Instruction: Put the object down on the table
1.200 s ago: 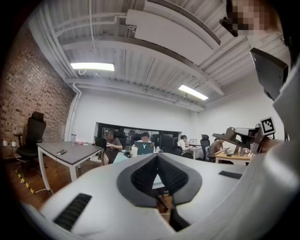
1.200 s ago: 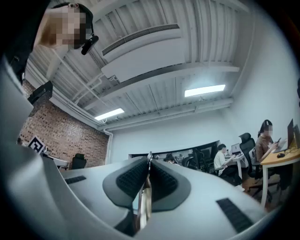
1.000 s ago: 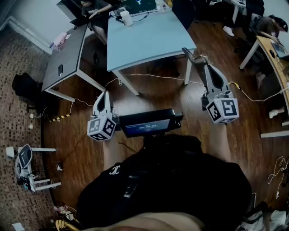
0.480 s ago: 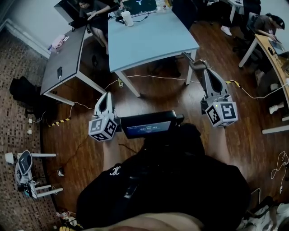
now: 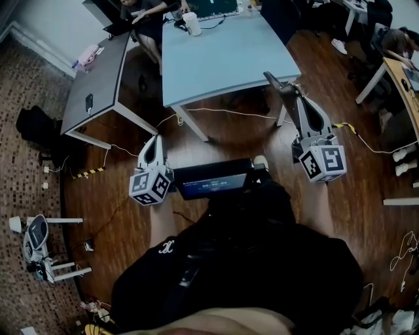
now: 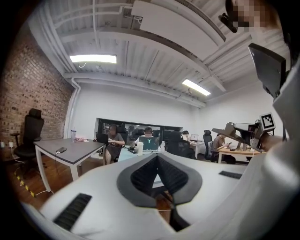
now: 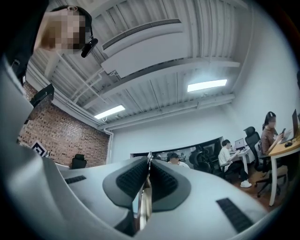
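Note:
My right gripper (image 5: 289, 91) is raised in front of the near right corner of the light blue table (image 5: 222, 55). It is shut on a thin flat object (image 5: 274, 81) that juts out past the jaw tips. In the right gripper view the object (image 7: 144, 196) shows only as a pale narrow edge squeezed between the black pads (image 7: 165, 180). My left gripper (image 5: 152, 139) hangs over the wooden floor, short of the table's near left leg. Its jaws meet at the tips in the left gripper view (image 6: 157, 157), with nothing between them.
A white cup (image 5: 192, 23) and a laptop (image 5: 208, 6) stand at the table's far end, where people sit. A grey desk (image 5: 98, 85) stands to the left, more desks and seated people to the right. Cables (image 5: 222, 112) run across the floor under the table.
The blue table has drifted a little right and nearer in the head view. Both grippers keep their places and their jaws have not moved.

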The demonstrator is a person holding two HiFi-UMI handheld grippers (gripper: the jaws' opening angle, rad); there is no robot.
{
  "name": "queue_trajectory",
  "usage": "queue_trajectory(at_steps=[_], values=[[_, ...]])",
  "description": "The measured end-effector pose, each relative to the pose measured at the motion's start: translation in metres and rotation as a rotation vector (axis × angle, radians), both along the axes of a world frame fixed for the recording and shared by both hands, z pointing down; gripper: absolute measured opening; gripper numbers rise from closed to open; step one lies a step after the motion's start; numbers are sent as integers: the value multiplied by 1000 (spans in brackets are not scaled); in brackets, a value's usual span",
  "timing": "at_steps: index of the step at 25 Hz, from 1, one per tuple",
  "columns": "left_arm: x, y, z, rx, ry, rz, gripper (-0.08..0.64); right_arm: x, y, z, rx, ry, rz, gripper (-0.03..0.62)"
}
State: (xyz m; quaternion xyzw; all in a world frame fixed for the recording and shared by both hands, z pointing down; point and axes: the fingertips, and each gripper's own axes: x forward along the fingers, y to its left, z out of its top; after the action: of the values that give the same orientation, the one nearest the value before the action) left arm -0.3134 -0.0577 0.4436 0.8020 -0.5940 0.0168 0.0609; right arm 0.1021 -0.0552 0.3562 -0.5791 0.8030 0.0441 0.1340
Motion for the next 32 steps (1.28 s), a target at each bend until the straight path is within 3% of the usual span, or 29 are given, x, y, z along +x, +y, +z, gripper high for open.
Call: queue_trajectory(at_steps=[9, 16, 21, 32], values=[[36, -125, -9, 6, -4, -34, -12, 33, -140, -4, -4, 12, -42, 14], [91, -219, -38, 71, 0, -35, -12, 65, -236, -16, -12, 24, -93, 14], [122, -254, -42, 80, -22, -22, -12, 73, -274, -15, -13, 28, -139, 14], [127, -302, -31, 42, -35, 4, -12, 68, -319, -8, -28, 25, -154, 14]])
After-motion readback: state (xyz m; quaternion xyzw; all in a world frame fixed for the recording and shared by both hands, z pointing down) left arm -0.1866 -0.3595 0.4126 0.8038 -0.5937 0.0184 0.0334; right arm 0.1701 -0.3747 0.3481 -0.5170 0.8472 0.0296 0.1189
